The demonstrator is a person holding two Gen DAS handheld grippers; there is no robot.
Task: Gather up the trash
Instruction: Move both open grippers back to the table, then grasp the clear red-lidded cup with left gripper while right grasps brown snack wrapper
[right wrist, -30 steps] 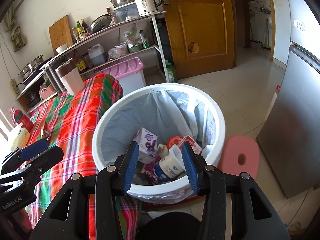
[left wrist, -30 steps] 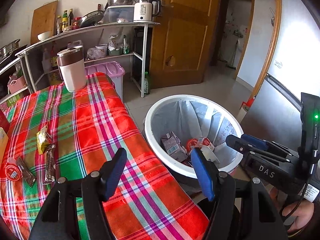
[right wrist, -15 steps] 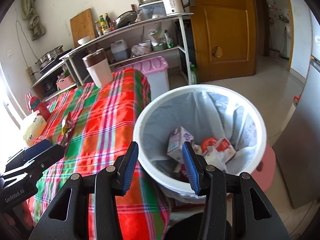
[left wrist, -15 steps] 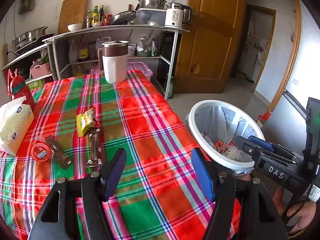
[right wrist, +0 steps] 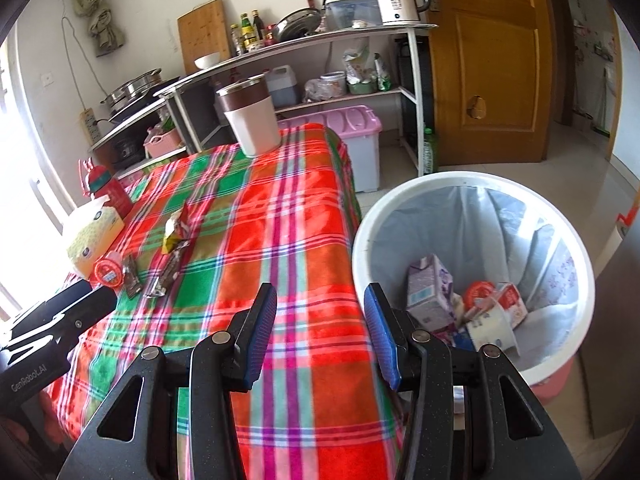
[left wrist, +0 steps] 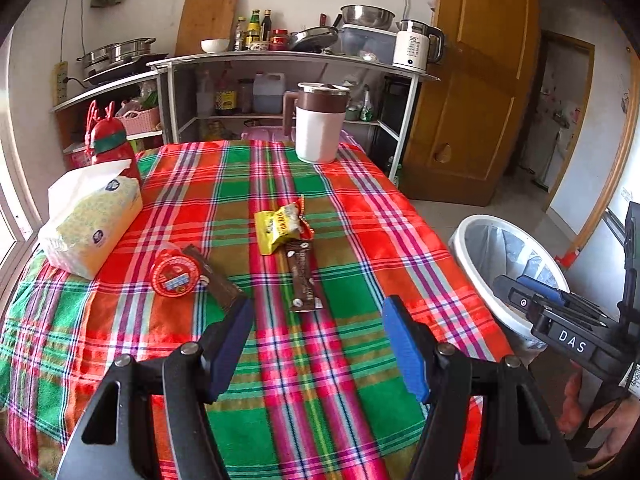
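Note:
Trash lies on the plaid tablecloth (left wrist: 360, 208): a yellow snack packet (left wrist: 278, 227), a brown bar wrapper (left wrist: 303, 276), a round red lid (left wrist: 175, 273) and a second dark wrapper (left wrist: 216, 280). They also show in the right wrist view, the yellow packet (right wrist: 175, 230) and the red lid (right wrist: 108, 271). My left gripper (left wrist: 318, 340) is open and empty, just short of the brown wrapper. My right gripper (right wrist: 320, 330) is open and empty over the table's right edge. The white bin (right wrist: 576, 240) beside it holds a purple carton (right wrist: 430, 294) and other trash.
A tissue pack (left wrist: 90, 228), a red bottle (left wrist: 110, 146) and a white-and-brown jug (left wrist: 320, 124) stand on the table. Metal shelves (left wrist: 288, 58) with kitchenware line the back wall. A pink storage box (right wrist: 352, 140) and a wooden door (right wrist: 492, 60) are beyond the bin.
Both grippers swung left, away from the bin and toward the table. The left one now faces the wrappers; the bin slid to the right in both views. Both stayed open.

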